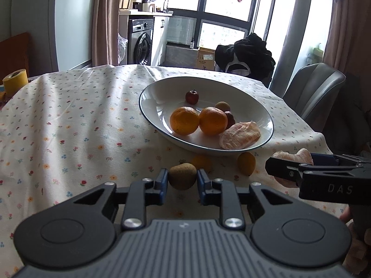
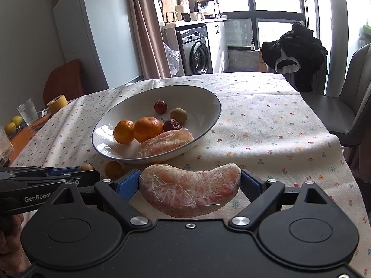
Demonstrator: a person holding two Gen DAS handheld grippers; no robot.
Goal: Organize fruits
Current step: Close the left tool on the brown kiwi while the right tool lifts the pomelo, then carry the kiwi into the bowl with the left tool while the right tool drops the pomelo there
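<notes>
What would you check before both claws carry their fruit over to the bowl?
1. Left claw closed on the small brown fruit: ok.
2. Right claw closed on the peeled citrus segment: ok.
3. Free space in the bowl: ok, far side bare.
4. Loose small yellow fruits before the bowl in the path: not ok.
5. Grip firmness: cannot tell.
</notes>
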